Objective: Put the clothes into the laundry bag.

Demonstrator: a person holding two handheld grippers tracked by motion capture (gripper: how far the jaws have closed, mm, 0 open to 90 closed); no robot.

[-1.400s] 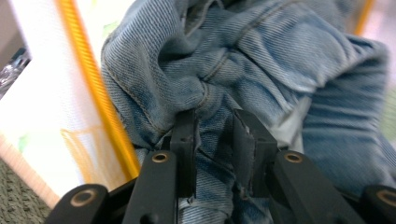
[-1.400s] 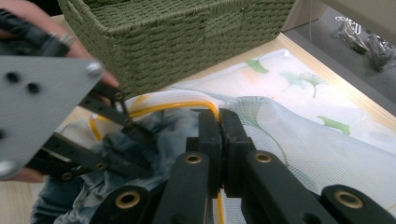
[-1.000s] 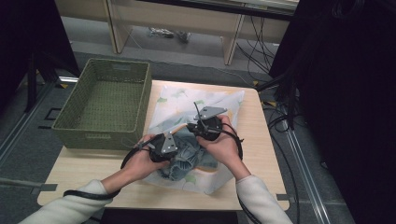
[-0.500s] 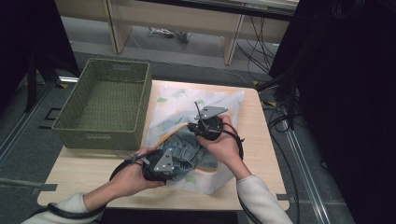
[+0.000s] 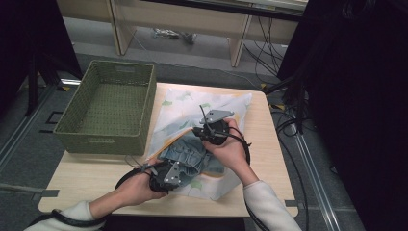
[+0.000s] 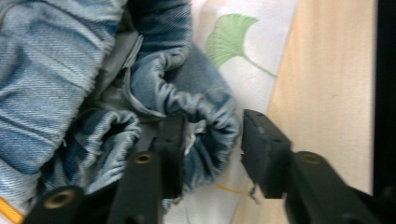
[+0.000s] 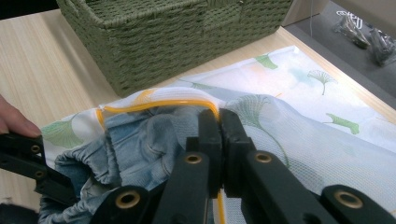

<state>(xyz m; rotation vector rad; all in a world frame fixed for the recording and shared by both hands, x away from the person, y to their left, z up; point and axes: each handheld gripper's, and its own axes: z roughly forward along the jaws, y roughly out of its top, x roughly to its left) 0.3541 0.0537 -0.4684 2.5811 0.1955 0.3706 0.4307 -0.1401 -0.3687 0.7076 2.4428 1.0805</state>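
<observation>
Now denim garment [image 6: 205,116] hem between half-spread left gripper [image 6: 210,154] jaws; right gripper [image 7: 219,140] pinching laundry bag [image 7: 299,154] edge.

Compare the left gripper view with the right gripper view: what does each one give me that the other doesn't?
Left gripper view: the left gripper with its jaws apart around the denim's gathered hem; they have just been closing, the right pad not yet touching. It also shows the bare table edge.

Right gripper view: the right gripper shut on the mesh bag's yellow rim, the green basket behind, and the left gripper's jaws at lower left.

Both: the denim and the leaf-print bag.
</observation>
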